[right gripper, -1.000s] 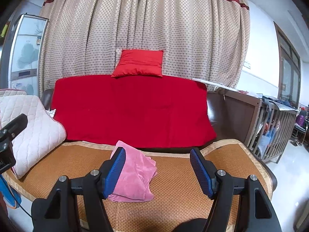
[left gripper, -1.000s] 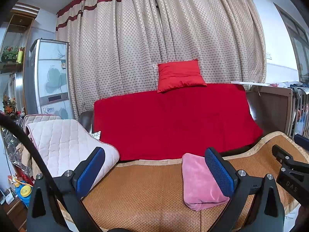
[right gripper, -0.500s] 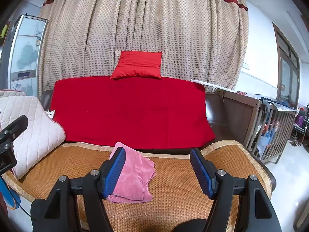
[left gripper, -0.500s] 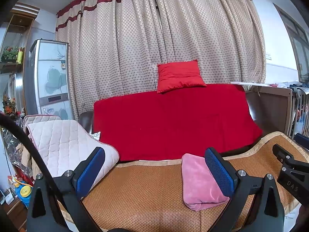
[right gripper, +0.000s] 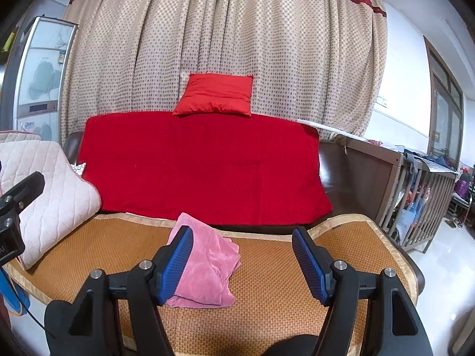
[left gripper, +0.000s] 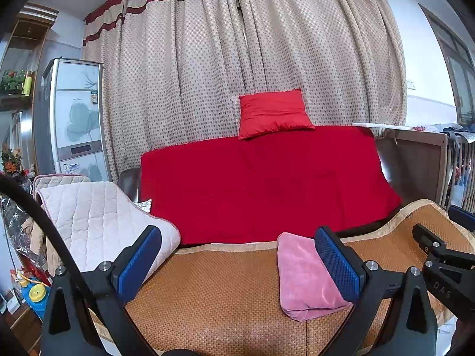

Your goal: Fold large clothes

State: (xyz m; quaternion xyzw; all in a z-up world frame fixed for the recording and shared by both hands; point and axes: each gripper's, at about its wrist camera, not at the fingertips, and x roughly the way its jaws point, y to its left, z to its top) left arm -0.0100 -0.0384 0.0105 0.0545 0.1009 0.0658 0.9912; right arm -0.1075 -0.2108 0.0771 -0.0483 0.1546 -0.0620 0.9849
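- The left claw (left gripper: 237,264) stands released, nothing between its blue pads; its right finger covers the near right edge of the folded pink garment (left gripper: 302,281).
- The right claw (right gripper: 242,262) is also spread and empty; its left finger hides the garment's left side.
- The garment lies on the woven mat (right gripper: 267,281), ahead of both claws.
- Beyond it: red sofa cover (right gripper: 202,166), red cushion (right gripper: 215,95), quilted pad (left gripper: 98,222) far left.

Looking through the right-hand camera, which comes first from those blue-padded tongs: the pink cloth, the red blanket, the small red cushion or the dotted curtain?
From the right gripper:
1. Folded pink cloth, on the woven orange mat, just behind the left pad.
2. Red blanket, draped over the sofa back.
3. Small red cushion, atop that back.
4. Beige dotted curtain, hanging behind.
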